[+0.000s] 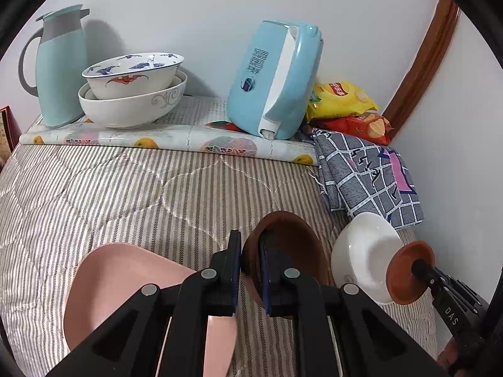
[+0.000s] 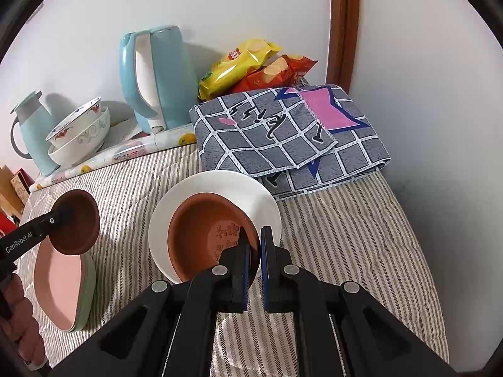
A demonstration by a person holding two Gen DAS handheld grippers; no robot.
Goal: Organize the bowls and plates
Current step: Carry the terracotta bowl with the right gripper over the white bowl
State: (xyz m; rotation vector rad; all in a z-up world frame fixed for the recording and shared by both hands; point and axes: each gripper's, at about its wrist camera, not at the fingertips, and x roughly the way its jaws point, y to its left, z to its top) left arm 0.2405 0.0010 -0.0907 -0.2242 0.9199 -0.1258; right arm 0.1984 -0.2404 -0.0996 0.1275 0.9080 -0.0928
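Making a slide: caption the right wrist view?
Right gripper pinches a brown bowl over a white bowl; left gripper holds another.

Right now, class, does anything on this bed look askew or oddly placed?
Yes: the blue electric kettle leans tilted against the wall in the left wrist view, and the patterned bowl sits crooked inside the white bowl beneath it.

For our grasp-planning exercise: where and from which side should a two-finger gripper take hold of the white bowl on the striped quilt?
Grip the white bowl by its thin rim, one finger inside and one outside. Its near side is taken by the brown dish that the right gripper holds over it, so the bare far rim by the folded cloth looks best.
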